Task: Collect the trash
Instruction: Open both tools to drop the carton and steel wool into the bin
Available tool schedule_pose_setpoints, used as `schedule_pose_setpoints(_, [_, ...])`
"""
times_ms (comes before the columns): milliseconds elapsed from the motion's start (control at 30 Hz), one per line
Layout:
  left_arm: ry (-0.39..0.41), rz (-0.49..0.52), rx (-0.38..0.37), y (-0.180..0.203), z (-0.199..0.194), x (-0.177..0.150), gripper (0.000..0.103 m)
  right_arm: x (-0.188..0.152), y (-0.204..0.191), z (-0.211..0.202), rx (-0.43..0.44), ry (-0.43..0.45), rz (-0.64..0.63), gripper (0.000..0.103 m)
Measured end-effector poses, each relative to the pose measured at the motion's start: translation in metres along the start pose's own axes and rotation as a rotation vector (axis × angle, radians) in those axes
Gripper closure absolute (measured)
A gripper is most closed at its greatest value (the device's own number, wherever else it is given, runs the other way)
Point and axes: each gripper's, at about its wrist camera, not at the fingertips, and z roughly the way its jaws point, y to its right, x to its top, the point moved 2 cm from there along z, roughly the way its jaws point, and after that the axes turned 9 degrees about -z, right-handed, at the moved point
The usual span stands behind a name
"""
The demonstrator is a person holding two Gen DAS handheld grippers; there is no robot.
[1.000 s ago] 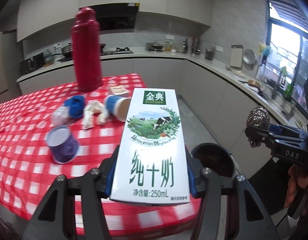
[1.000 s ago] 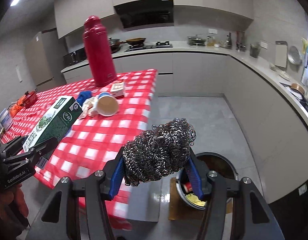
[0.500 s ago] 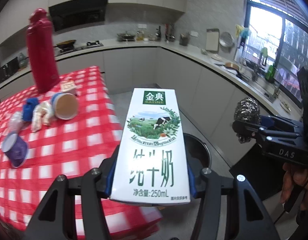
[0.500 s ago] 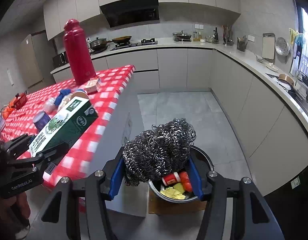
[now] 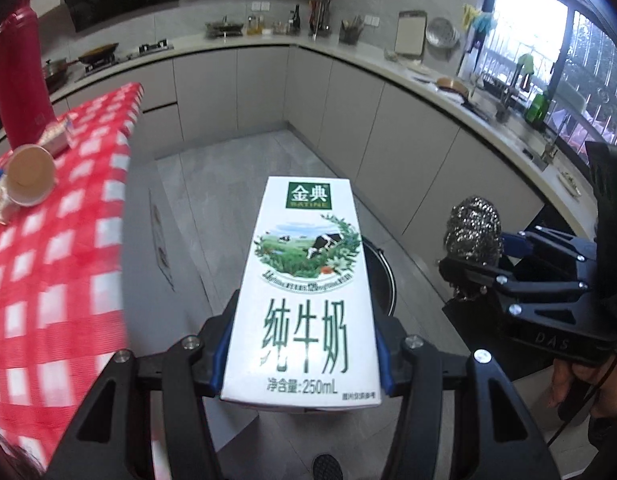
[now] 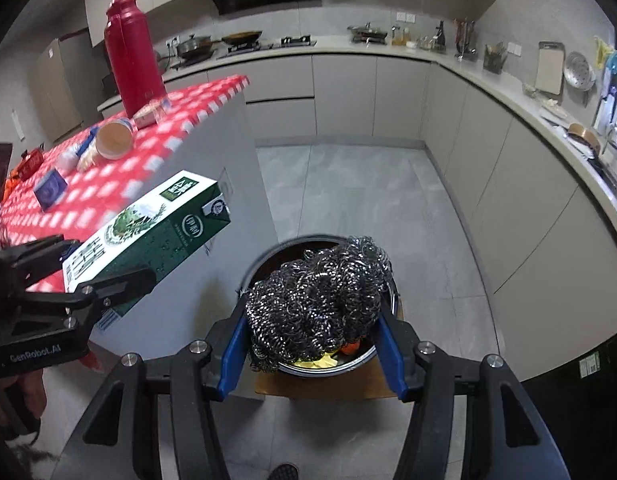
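Claws moved off counter (image 6: 180,136) edge: left claw (image 5: 300,356) grips milk carton (image 5: 304,280), right claw (image 6: 314,344) grips steel scourer (image 6: 316,304), now above trash bin (image 6: 390,300). Release imminent.

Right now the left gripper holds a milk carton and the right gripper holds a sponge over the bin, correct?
Not quite: the right gripper holds a steel wool scourer, not a sponge. The right wrist view shows its coiled metal strands clamped between the blue pads, above the bin. The rest stands: the left gripper holds the milk carton.
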Motion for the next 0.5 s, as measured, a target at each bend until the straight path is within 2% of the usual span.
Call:
schedule_pose_setpoints(267, [-0.12,-0.055,0.002,0.005,0.069,-0.009,0.046,-0.021,0.009,0.087,0.094,-0.098,-0.155,0.043])
schedule_pose_setpoints(300, [-0.137,-0.069,0.001,0.004,0.08,-0.01,0.045,-0.023,0.01,0.1,0.109,-0.114,-0.177,0.039])
schedule_pose_setpoints(333, [-0.137,-0.078,0.009,0.001,0.093,-0.012,0.039,-0.024,0.01,0.115,0.116,-0.123,-0.211,0.034])
schedule_pose_setpoints(367, [-0.145,-0.084,0.029,0.001,0.101,-0.013,0.025,-0.026,0.009,0.124,0.104,-0.109,-0.253,0.015])
schedule_pose_setpoints(400, [-0.159,-0.098,0.061,-0.003,0.109,-0.014,0.022,-0.029,0.011,0.135,0.07,-0.111,-0.294,0.001])
schedule_pose_setpoints(433, [-0.163,-0.115,0.077,-0.007,0.114,-0.015,0.02,-0.032,0.017,0.146,0.036,-0.147,-0.304,0.001])
schedule_pose_setpoints(500, [-0.153,-0.126,0.121,-0.011,0.114,-0.017,0.018,-0.033,0.037,0.151,0.022,-0.158,-0.236,0.0])
